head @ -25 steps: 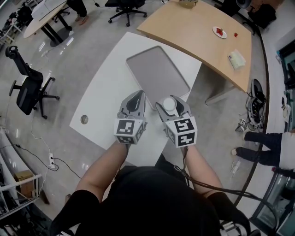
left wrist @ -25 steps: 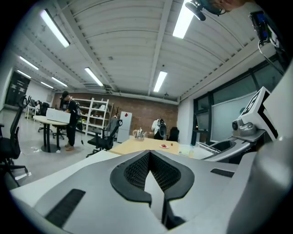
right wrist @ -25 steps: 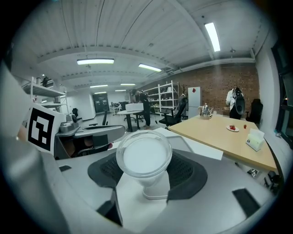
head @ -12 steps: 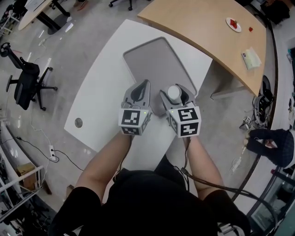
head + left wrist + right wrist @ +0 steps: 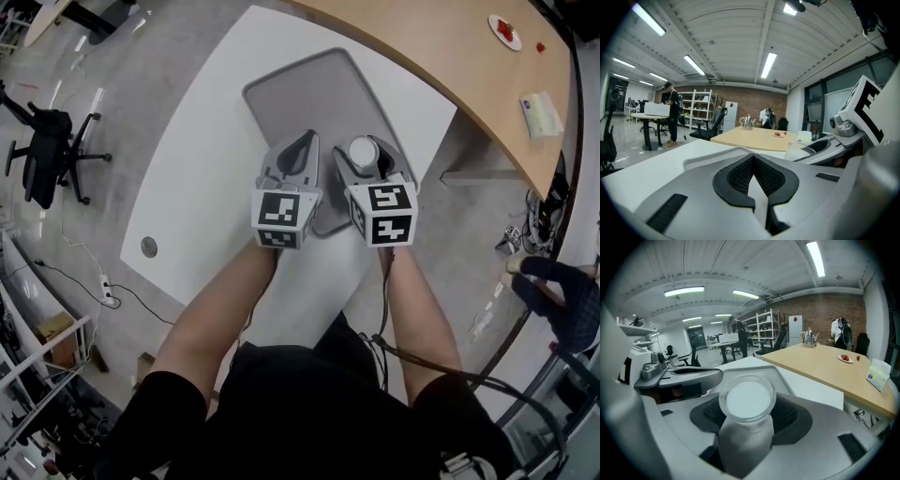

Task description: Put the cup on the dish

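A translucent white cup [image 5: 363,152] is clamped upright between the jaws of my right gripper [image 5: 367,161]; in the right gripper view the cup [image 5: 747,405] fills the space between the black pads. The dish is a grey rectangular tray [image 5: 302,86] on the white table [image 5: 202,178]. Both grippers hover over the tray's near end. My left gripper [image 5: 298,156] is beside the right one, shut with nothing in it; its pads [image 5: 736,176] meet at the tips. The tray's rim [image 5: 715,158] shows just ahead of it.
A curved wooden table [image 5: 441,56] lies beyond, with a small plate of red items [image 5: 503,31] and a tissue pack [image 5: 542,111]. An office chair [image 5: 47,155] stands at left on the floor. A person's dark-sleeved hand [image 5: 562,300] shows at right.
Both grippers have moved forward from the table's near edge to over the tray's near end. The cup stays held in the right gripper.
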